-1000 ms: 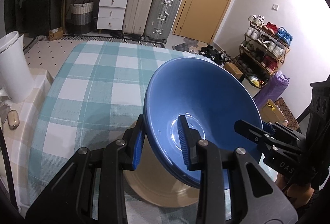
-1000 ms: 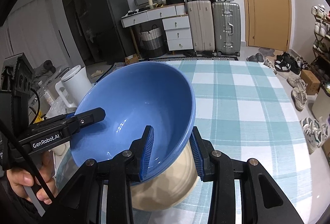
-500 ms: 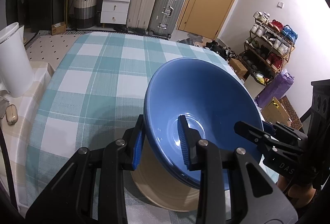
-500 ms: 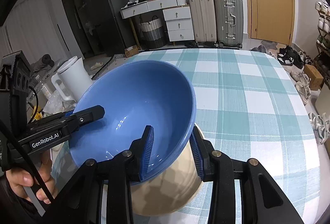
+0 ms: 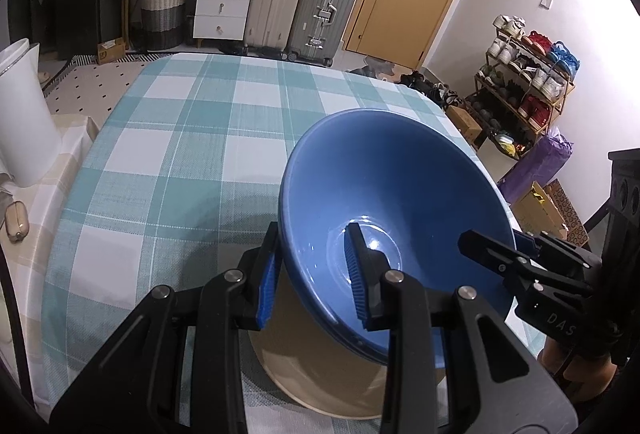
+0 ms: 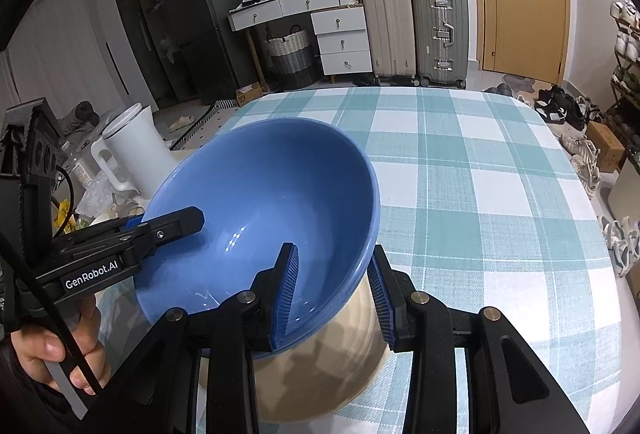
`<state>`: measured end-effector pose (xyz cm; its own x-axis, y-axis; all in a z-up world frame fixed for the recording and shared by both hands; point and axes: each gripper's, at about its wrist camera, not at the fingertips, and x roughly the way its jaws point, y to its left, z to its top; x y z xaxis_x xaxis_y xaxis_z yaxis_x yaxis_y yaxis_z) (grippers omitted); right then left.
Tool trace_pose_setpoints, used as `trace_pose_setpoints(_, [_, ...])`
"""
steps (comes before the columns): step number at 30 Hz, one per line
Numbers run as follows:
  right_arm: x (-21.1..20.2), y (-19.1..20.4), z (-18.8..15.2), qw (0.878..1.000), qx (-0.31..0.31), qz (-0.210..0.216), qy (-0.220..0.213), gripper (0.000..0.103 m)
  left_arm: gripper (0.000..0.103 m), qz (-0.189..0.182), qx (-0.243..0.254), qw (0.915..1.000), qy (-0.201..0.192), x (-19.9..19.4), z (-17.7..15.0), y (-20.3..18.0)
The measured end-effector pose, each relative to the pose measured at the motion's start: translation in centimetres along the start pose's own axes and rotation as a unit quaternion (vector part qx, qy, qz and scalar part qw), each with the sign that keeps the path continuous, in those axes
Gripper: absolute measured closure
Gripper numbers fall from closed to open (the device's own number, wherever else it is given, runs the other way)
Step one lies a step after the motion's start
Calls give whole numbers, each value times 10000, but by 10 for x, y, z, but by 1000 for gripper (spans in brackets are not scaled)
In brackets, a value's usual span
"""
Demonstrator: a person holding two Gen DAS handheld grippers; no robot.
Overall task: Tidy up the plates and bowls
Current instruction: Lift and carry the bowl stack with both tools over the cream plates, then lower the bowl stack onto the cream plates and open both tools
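Observation:
A large blue bowl is held by both grippers at opposite sides of its rim, a little above a beige plate on the checked table. My left gripper is shut on the bowl's near rim, one finger inside and one outside. My right gripper is shut on the bowl the same way. The beige plate lies under the bowl, partly hidden. Each gripper shows in the other's view, the right one and the left one.
The table has a teal and white checked cloth. A white kettle stands on a side surface to the left, also in the left wrist view. Suitcases, drawers and a shoe rack stand beyond the table.
Both grippers and the blue bowl have risen slightly and tilted; more of the table's far side and the beige plate shows below. Grips are unchanged.

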<state>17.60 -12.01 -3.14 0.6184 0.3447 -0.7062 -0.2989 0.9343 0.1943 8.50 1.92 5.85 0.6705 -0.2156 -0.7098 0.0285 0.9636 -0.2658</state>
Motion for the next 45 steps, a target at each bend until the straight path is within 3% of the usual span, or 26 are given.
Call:
trace_pose_setpoints(20, [2,-11,1,9999,14,107,35,65,75,6,162,9999,-7,11,3,-5])
trace_pose_setpoints(22, [0,-12,1,9999,1,156,8,57,70,46,231,9997,-47,8,2,-6])
trace_pose_setpoints(24, [-4,-13,0,9996,-2,297,-28,39,63,131,303,9994,-98,5,1,-6])
trace_pose_setpoints(28, [-15,-11,-3,9988,-192,424,-172,22,37,157,432,9984,-341,-8,-2,-2])
trace_pose_setpoints(30, [-21,-10,-6,9983,-292,422,-277,7,20,137,436,9979,-467,-19,-5,2])
trace_pose_setpoints(31, [-25,-10,-8,9979,-362,391,-369,3,19,109,455,9974,-550,-24,-7,4])
trace_pose_setpoints(33, [-33,-10,-12,9964,-499,394,-555,1,16,83,539,9959,-721,-36,-13,7])
trace_pose_setpoints(35, [-40,-12,-18,9948,-619,410,-702,1,2,107,618,9943,-857,-45,-18,10])
trace_pose_setpoints(45, [-61,-24,-52,9845,-973,721,-1271,1,1,-112,833,9849,-1515,-89,-52,23])
